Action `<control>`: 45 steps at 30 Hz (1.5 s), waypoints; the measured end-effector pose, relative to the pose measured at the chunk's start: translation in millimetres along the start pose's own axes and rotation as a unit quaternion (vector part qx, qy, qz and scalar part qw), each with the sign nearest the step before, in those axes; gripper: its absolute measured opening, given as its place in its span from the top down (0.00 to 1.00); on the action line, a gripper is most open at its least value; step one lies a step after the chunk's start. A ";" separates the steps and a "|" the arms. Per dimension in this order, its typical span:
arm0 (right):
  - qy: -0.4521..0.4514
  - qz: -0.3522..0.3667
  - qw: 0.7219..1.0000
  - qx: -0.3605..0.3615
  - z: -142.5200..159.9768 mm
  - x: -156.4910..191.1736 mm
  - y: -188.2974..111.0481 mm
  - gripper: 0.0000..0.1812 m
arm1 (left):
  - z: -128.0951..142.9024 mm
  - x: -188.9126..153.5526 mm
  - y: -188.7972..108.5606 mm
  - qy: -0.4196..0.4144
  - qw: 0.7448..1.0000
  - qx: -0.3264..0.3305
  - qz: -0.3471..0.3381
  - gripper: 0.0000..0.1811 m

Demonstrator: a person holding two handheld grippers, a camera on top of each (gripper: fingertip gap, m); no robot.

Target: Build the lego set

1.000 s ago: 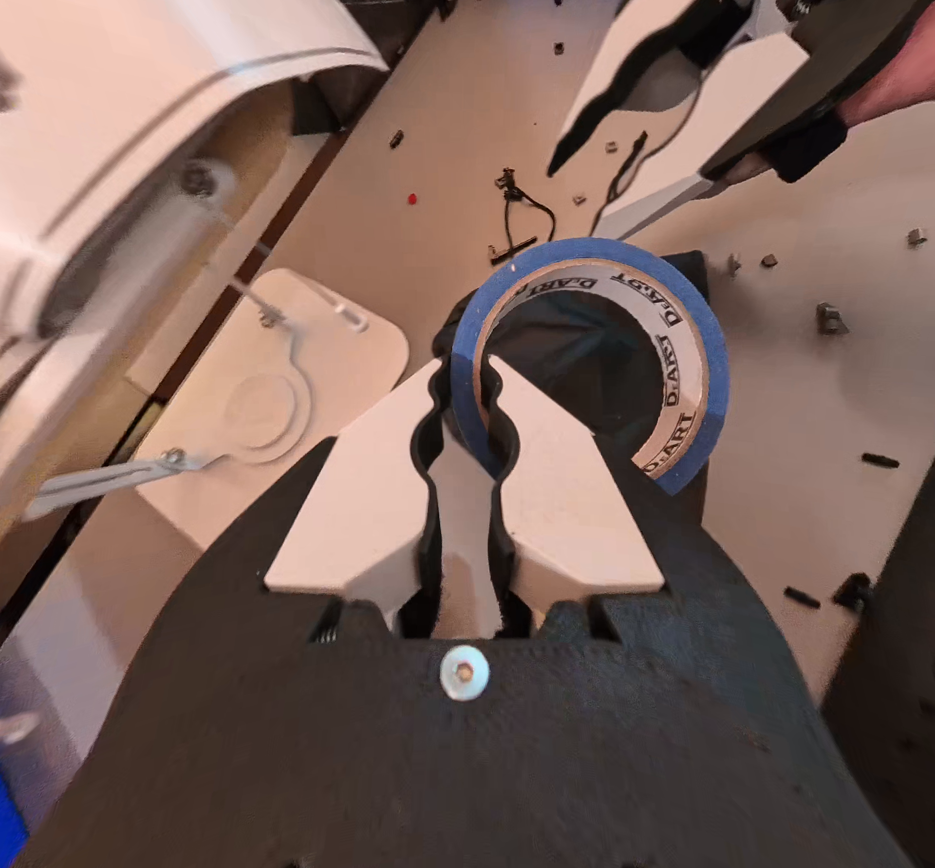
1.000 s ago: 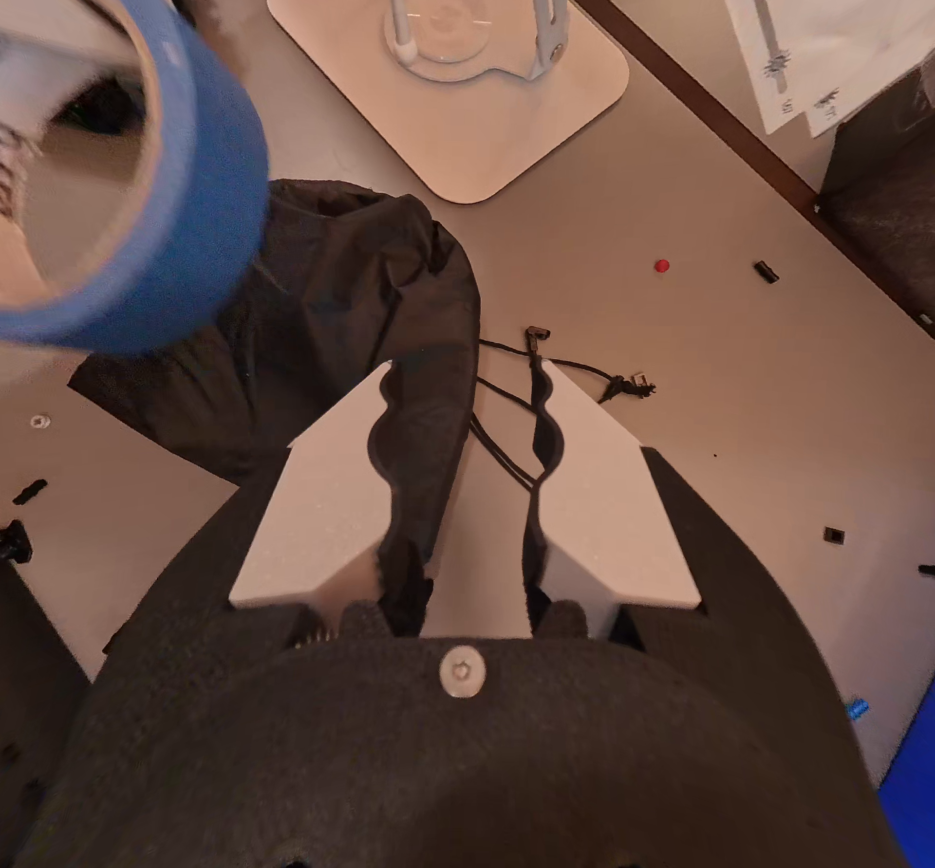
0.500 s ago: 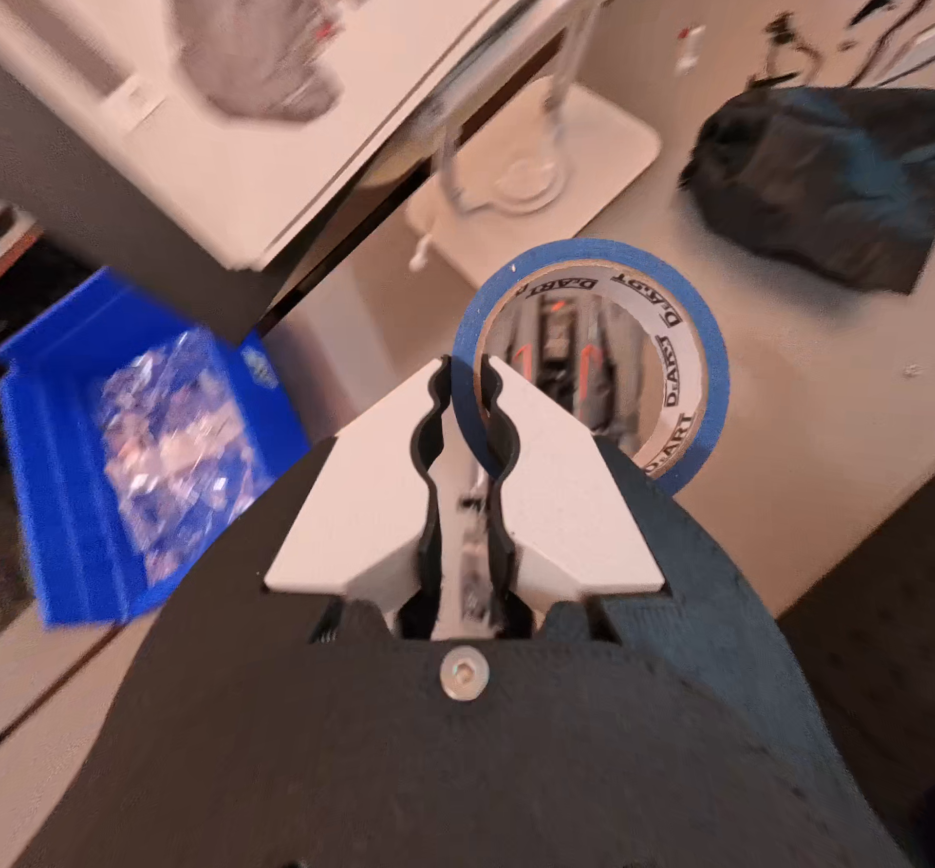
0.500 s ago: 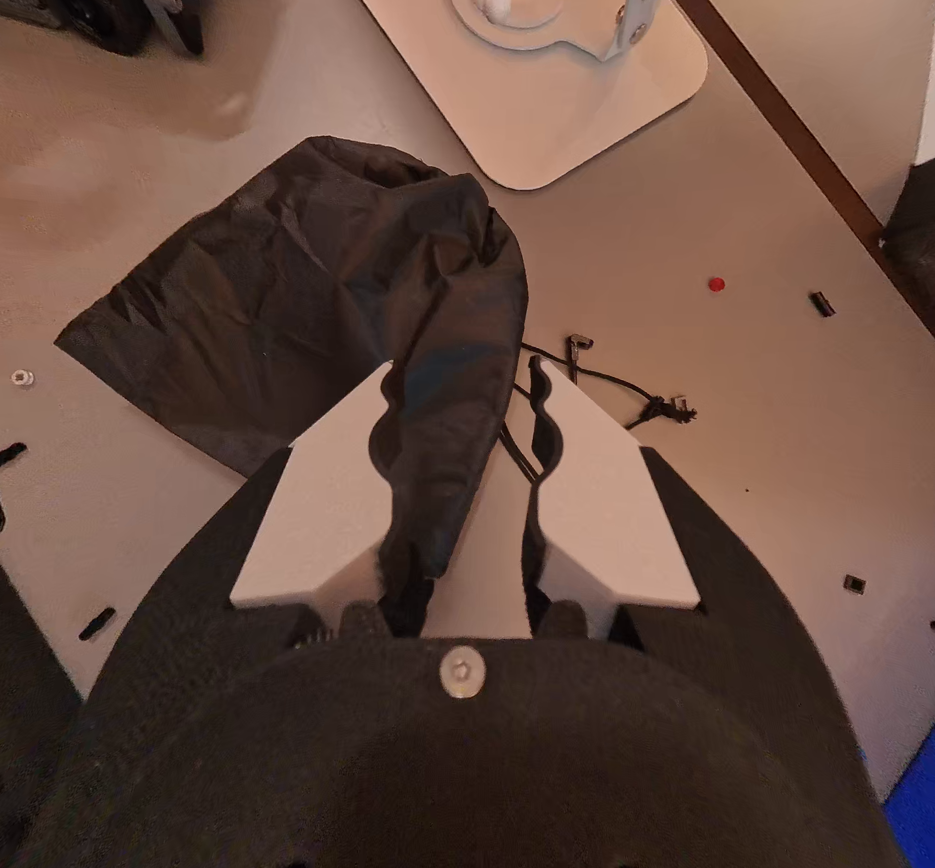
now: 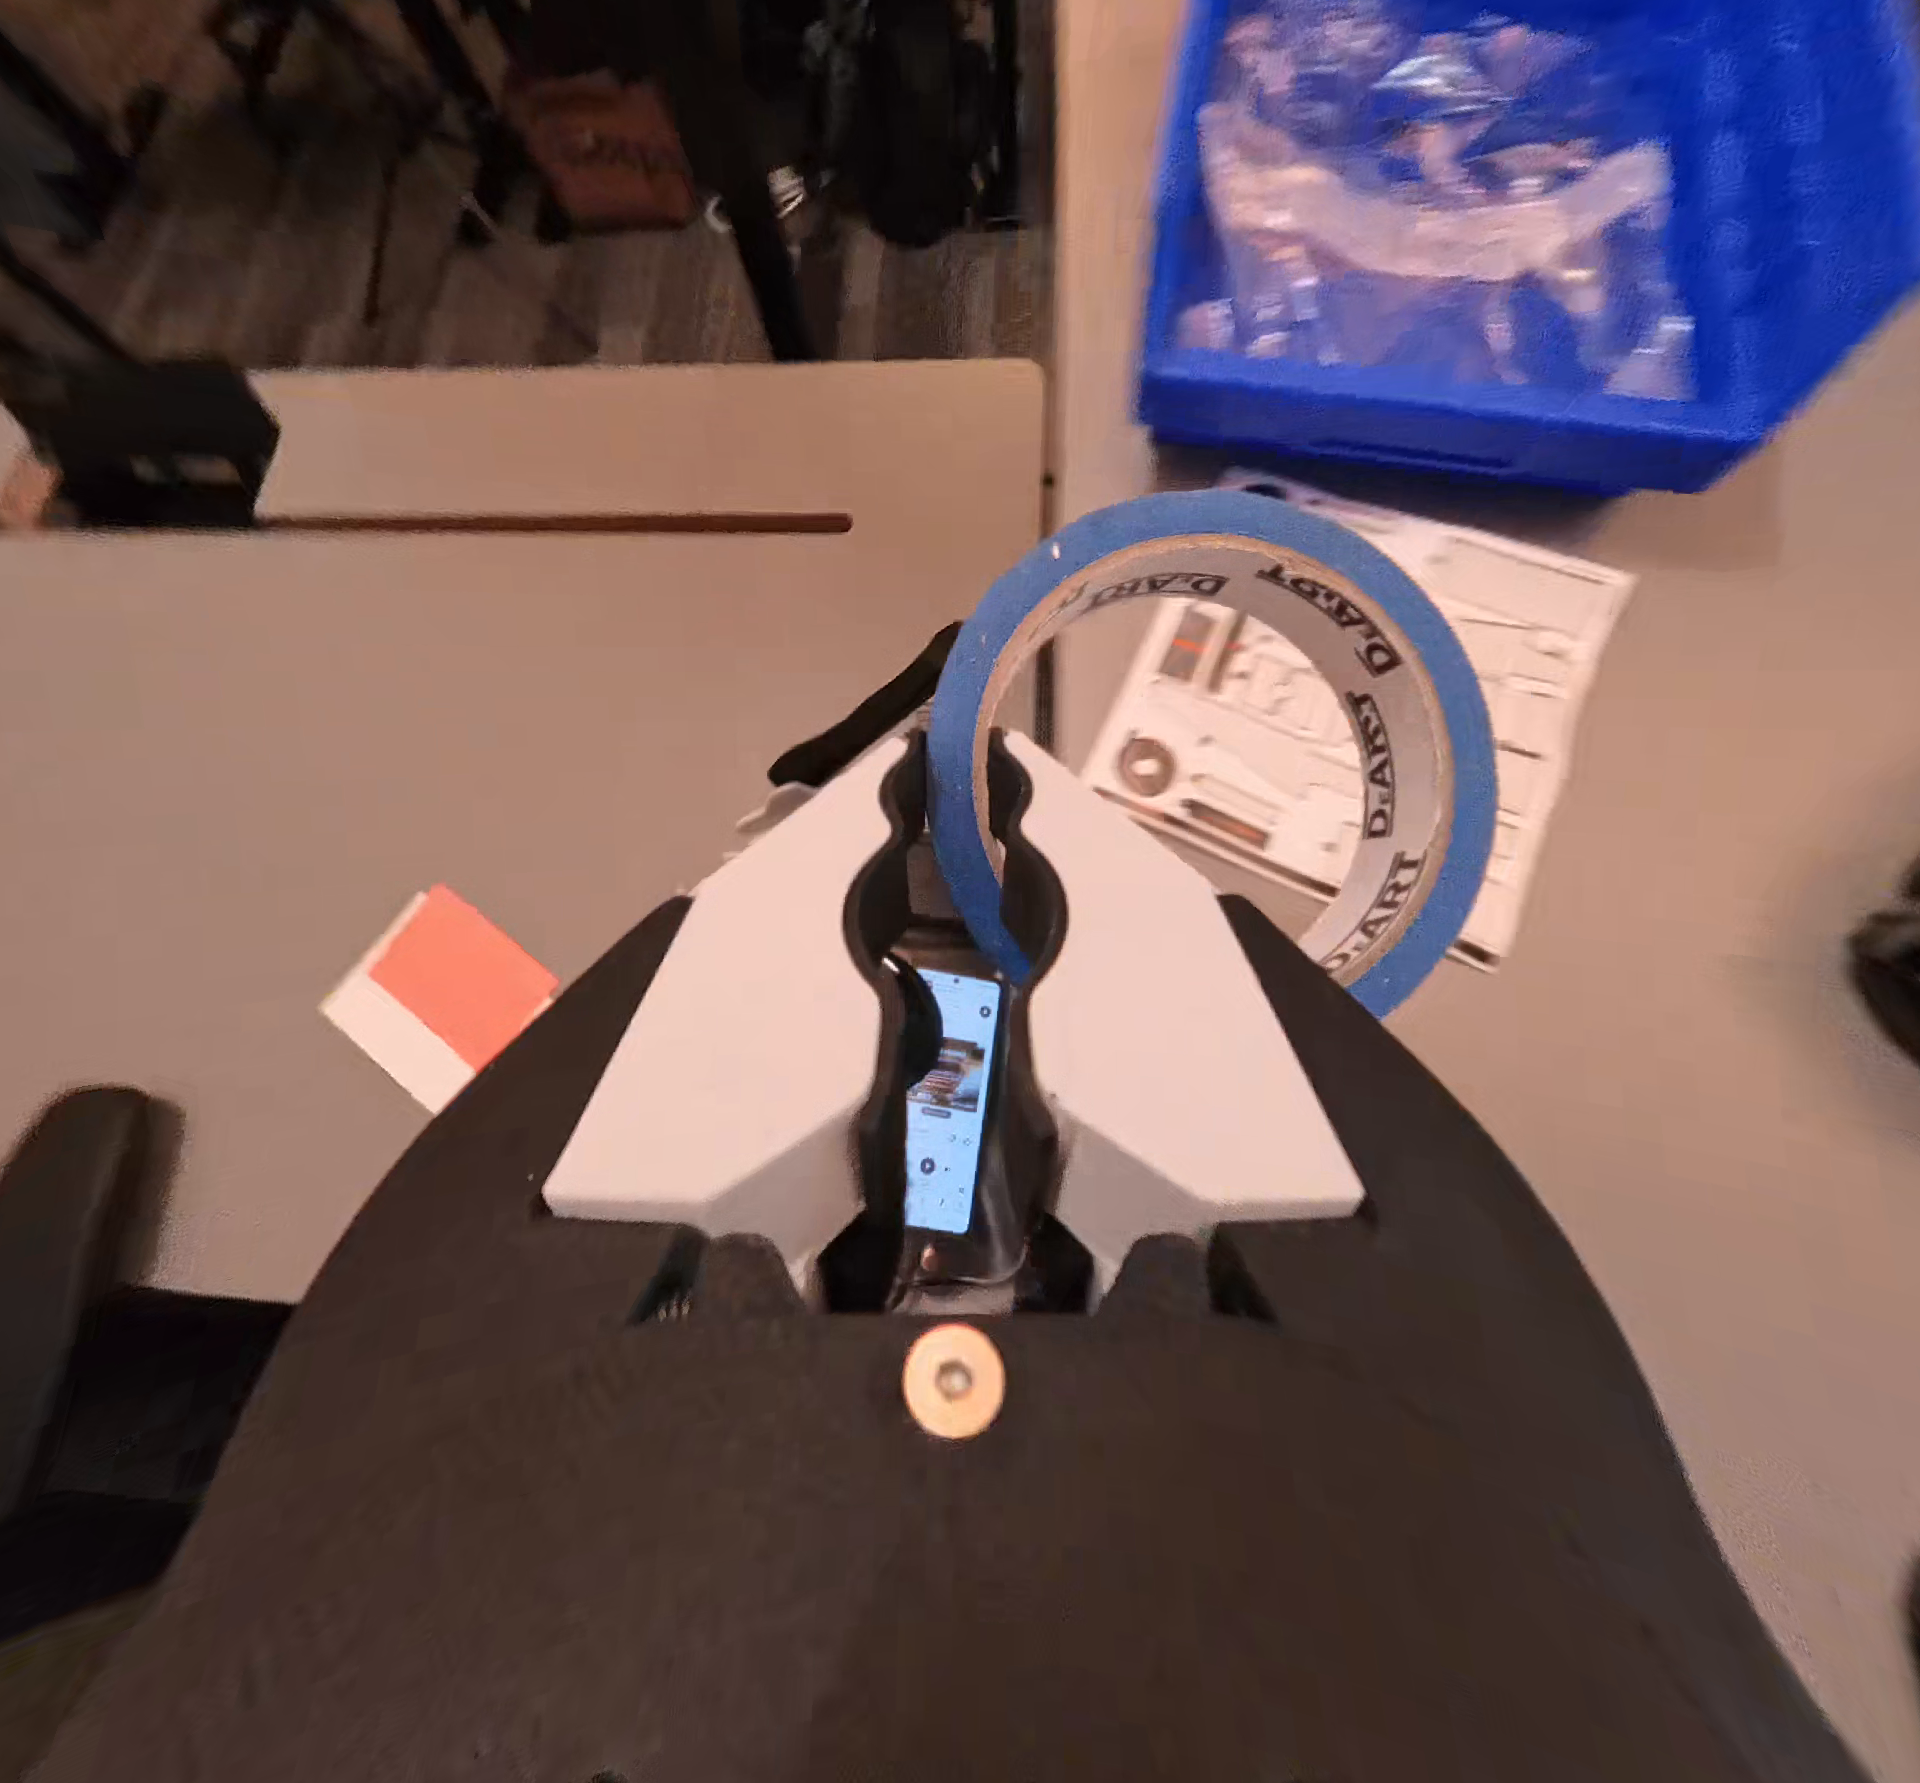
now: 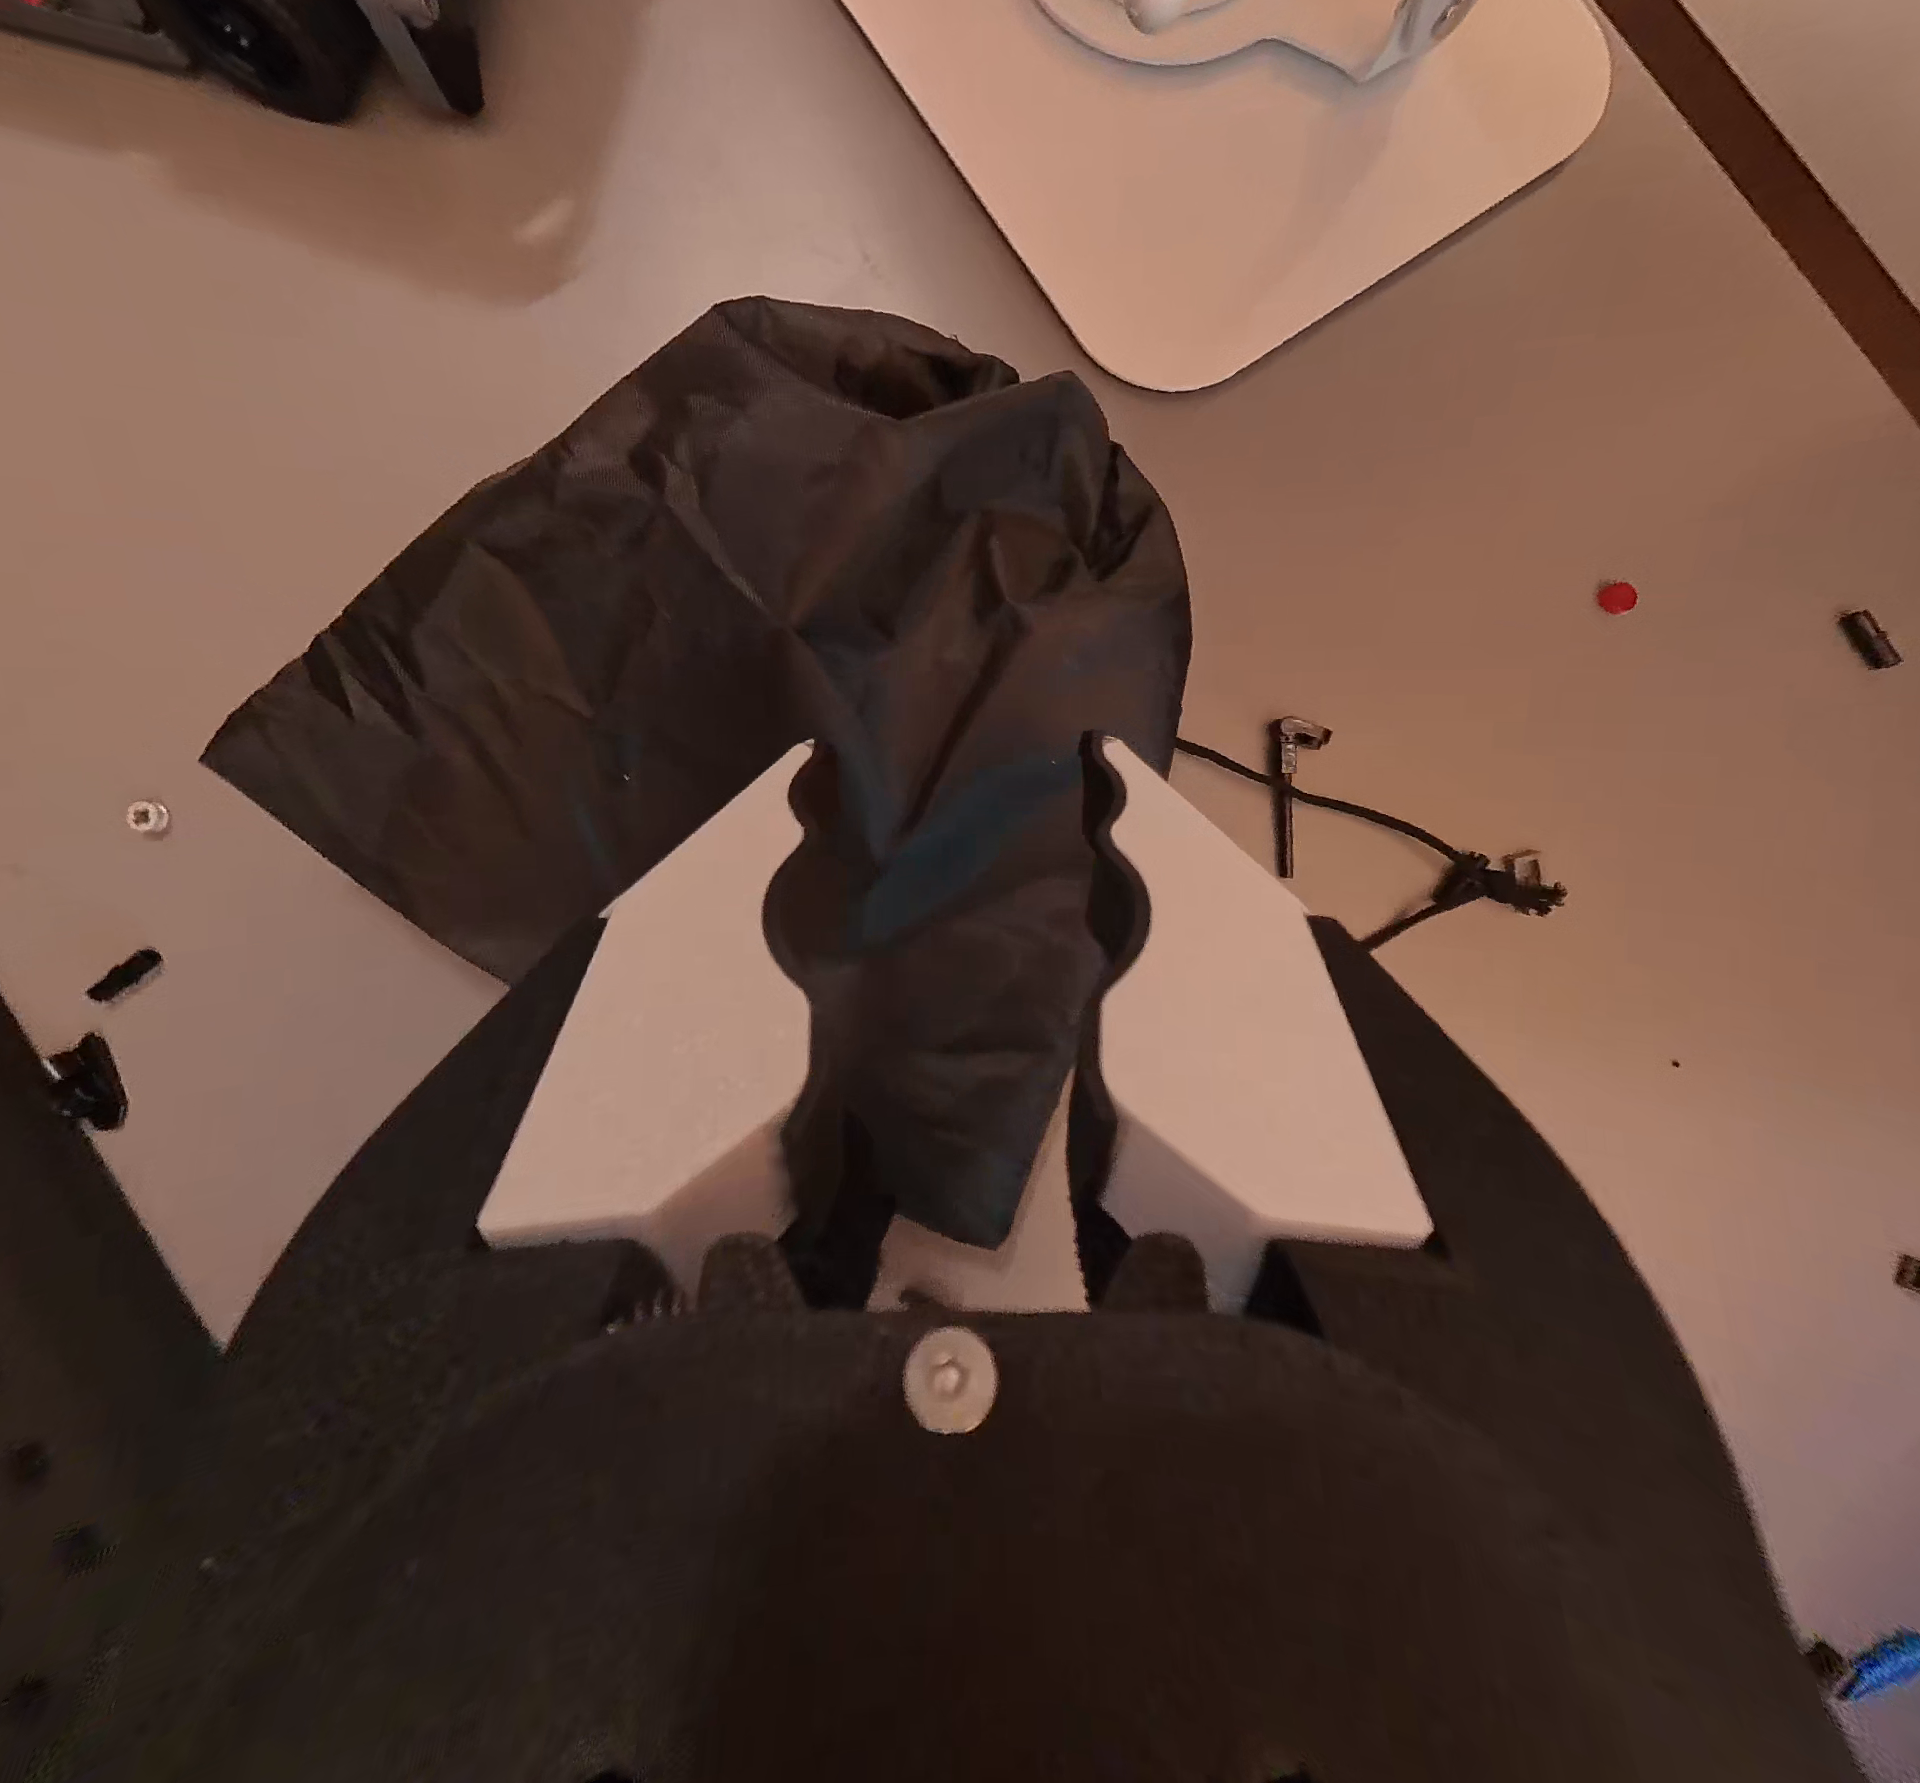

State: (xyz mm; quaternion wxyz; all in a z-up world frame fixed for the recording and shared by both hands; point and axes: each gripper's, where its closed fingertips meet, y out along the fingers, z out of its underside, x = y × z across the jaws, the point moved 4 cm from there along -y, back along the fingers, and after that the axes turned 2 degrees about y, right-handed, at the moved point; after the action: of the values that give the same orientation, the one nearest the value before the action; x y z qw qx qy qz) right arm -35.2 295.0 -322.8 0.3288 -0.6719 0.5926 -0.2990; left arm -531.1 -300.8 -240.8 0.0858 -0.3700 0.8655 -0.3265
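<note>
Left gripper clamps the thin wall of a blue tape ring. Right gripper spread wide around crinkled black bag; grip unclear.

1. A roll of blue tape hangs above the desk.
2. An orange-and-white card lies near the desk's near edge.
3. A black fabric bag lies crumpled beside a white stand base near the desk's far edge.
</note>
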 end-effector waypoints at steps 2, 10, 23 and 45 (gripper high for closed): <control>0.014 0.003 1.000 0.000 -1.3 0.4 1.9 0.75 | 25.7 32.5 24.0 -0.034 0.999 0.010 -0.015 0.96; 0.076 0.006 0.997 0.020 7.8 3.3 9.6 0.75 | 120.4 112.4 158.3 -0.129 0.986 0.092 -0.045 0.95; 0.139 0.060 0.987 0.058 17.5 -3.2 3.5 0.77 | 205.1 226.1 289.8 -0.206 0.948 0.218 -0.103 0.96; 0.126 0.076 0.989 0.008 -12.2 -8.4 -7.0 0.72 | 133.8 213.3 263.3 -0.180 0.968 0.138 -0.110 0.75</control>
State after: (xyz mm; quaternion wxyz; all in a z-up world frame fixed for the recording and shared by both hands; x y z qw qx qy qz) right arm -41.7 302.9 -310.0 0.2788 -0.5787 0.6764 -0.3603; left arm -784.6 -381.4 -489.8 0.2540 -0.5004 0.7360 -0.3787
